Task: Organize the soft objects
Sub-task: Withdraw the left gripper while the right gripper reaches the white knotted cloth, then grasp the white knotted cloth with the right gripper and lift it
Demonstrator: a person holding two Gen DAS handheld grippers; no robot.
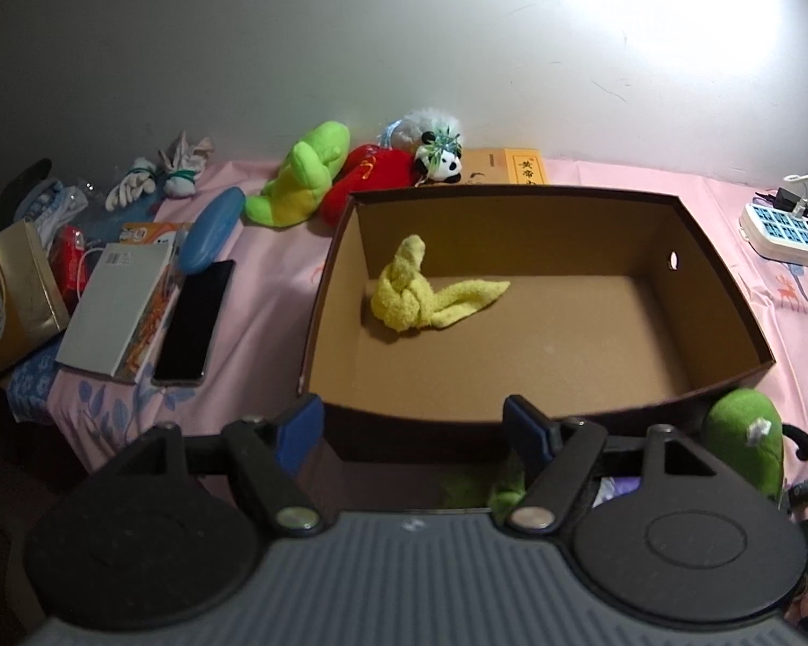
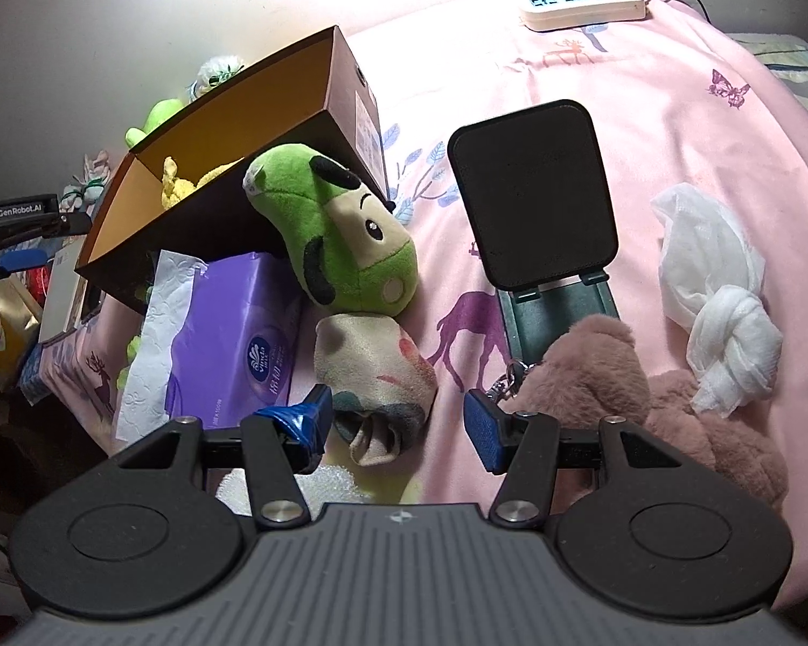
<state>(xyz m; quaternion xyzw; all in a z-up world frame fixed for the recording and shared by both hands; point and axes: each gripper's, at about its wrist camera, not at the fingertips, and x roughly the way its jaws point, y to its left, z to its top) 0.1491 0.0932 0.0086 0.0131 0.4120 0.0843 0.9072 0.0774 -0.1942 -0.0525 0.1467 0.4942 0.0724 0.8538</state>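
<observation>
A brown cardboard box (image 1: 727, 290) stands open on the pink bedspread, with a knotted yellow towel (image 1: 425, 290) lying in its left half. My left gripper (image 1: 412, 428) hovers open at the box's near wall, nothing between its fingers. In the right wrist view my right gripper (image 2: 398, 428) is open over a knotted beige cloth (image 2: 377, 371). The cloth lies between the fingers, close to the left one and apart from the right one. A green plush dog (image 2: 345, 231) leans on the box (image 2: 231, 124) just beyond.
A green plush (image 1: 301, 177), red panda plush (image 1: 382, 177) and knotted white socks (image 1: 156, 177) lie behind and left of the box, beside a phone (image 1: 194, 317) and book (image 1: 118, 307). A purple tissue pack (image 2: 231, 339), pink plush (image 2: 608, 377), white knotted cloth (image 2: 727, 344), black stand (image 2: 538, 194) and power strip (image 2: 582, 0) surround my right gripper.
</observation>
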